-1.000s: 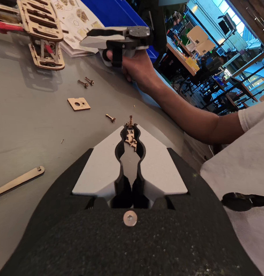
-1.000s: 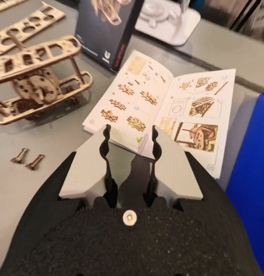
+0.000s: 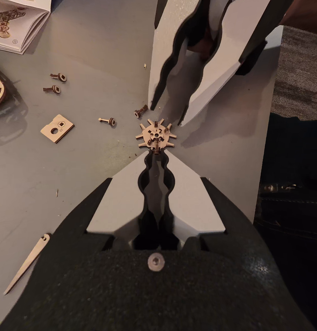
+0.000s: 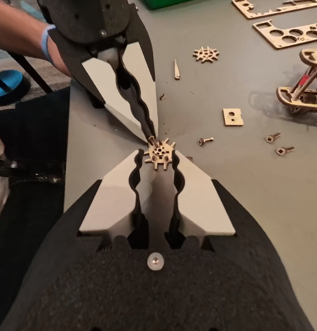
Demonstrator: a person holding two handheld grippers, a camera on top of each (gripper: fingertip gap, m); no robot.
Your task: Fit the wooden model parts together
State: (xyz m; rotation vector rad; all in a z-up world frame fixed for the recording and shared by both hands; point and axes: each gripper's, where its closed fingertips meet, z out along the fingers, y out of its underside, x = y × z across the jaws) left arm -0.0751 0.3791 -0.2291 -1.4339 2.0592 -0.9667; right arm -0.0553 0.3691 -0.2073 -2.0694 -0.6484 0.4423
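At centre frame in both views a toothed wooden disc point(image 3: 156, 136) point(image 4: 159, 155) is seen lying on the grey table point(image 3: 100, 53). A small peg point(image 3: 156, 150) (its tip at the disc's near edge) is pinched in the clenched left gripper point(image 3: 156, 152) point(image 4: 150, 138). The right gripper point(image 4: 157, 155) point(image 3: 167, 114) is held spread, its fingertips flanking the disc. 4 loose pegs point(image 3: 107, 121) and a square plate point(image 3: 57, 128) are seen at left in the left wrist view.

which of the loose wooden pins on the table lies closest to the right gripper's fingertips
The pin lying just off the right gripper, almost at one fingertip. The long-stemmed pin lies farther off, and the other two pins lie farthest, near the square plate.
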